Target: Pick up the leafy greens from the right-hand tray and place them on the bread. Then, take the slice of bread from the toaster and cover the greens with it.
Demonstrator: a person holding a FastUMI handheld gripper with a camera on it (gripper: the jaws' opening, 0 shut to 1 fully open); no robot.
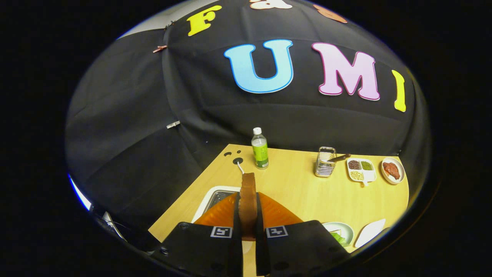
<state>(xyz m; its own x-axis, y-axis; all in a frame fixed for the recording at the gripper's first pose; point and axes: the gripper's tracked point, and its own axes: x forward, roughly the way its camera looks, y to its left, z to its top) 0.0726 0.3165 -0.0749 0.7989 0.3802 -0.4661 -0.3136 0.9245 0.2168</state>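
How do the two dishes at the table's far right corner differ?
The divided dish is rectangular with a short handle, its compartments holding dark, green and pale bits. The round plate beside it holds one reddish piece. Both are white and lie far beyond the gripper, which is shut on the bread slice.

We note a pale wood-grain worktop (307, 192) with a smooth, matt finish. The wire basket (325, 162) at its far edge is shiny metal; the green-labelled bottle (260, 150) is clear plastic; the brown-crusted bread slice (248, 200) looks rough.
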